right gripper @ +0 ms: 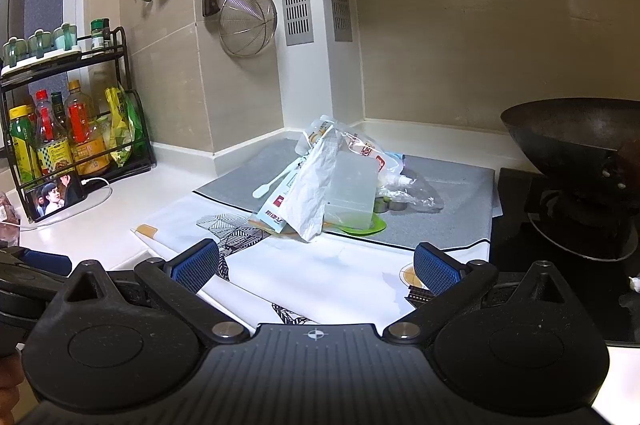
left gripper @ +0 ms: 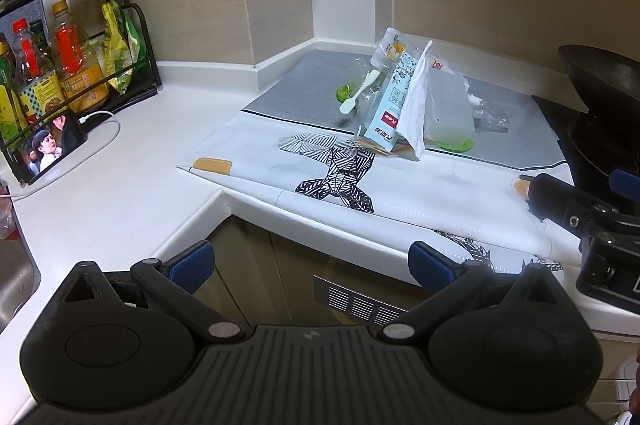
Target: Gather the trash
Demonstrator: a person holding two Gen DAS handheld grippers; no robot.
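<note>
A pile of trash (left gripper: 416,105) sits on the mat on the counter: a light blue carton (left gripper: 390,113), a crumpled white paper bag (left gripper: 416,101), a translucent plastic box (left gripper: 448,105), clear wrappers (left gripper: 490,117) and a white plastic spoon (left gripper: 358,93) beside a green lid (left gripper: 344,93). The pile also shows in the right wrist view (right gripper: 332,185). My left gripper (left gripper: 310,267) is open and empty, below the counter's front edge, well short of the pile. My right gripper (right gripper: 316,265) is open and empty over the patterned mat, short of the pile.
A patterned white and grey mat (left gripper: 420,185) covers the counter. A black wok (right gripper: 576,141) stands on the stove at right. A rack of bottles (right gripper: 72,137) and a phone (right gripper: 54,199) with a cable stand at left. Utensils and a strainer (right gripper: 248,21) hang on the wall.
</note>
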